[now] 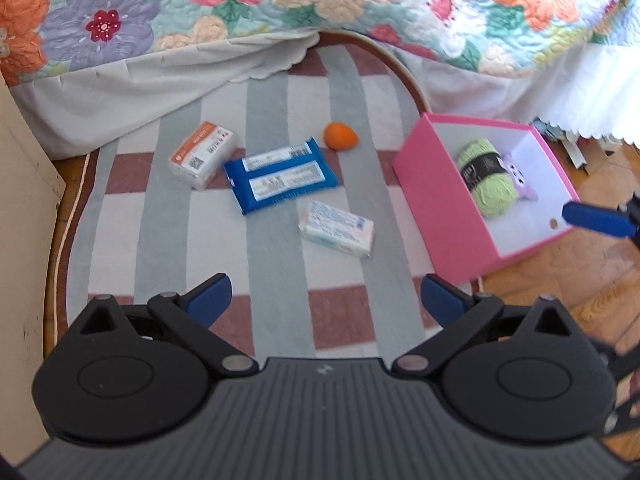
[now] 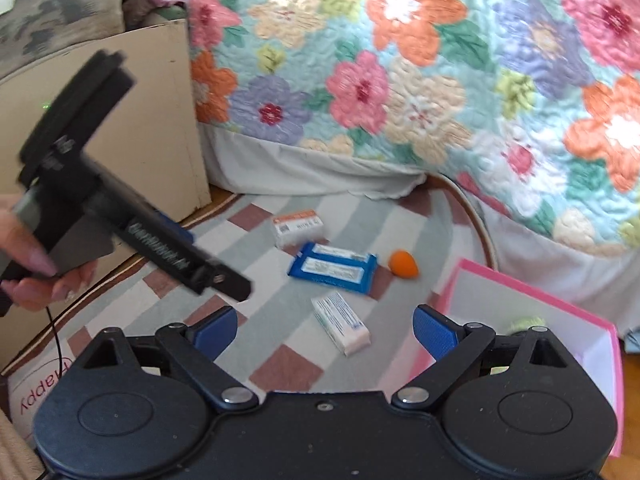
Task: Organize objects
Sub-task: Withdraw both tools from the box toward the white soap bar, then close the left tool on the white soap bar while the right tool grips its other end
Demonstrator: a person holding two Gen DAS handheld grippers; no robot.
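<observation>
I have both grippers hovering over the striped rug (image 1: 272, 120), and neither holds anything. My left gripper (image 1: 326, 300) has its blue fingers spread wide with only rug between them; my right gripper (image 2: 325, 330) is spread the same way.

Four loose things lie on the rug near one another. The blue packet (image 1: 280, 176) is flat and glossy, with two white printed labels, at the middle of the group. Just left of it sits a white box with an orange band (image 1: 202, 154). Beyond its far right corner rests a small orange egg-shaped ball (image 1: 340, 136), apart from the packet. Nearer to me lies a pale white-and-blue printed packet (image 1: 338, 229), tilted.

To the right stands an open pink box (image 1: 436, 196), white inside, half on the rug. In it lie a light green yarn skein (image 1: 488, 178) with a black band and, touching it, a small lilac item (image 1: 520, 178) too small to make out.
</observation>
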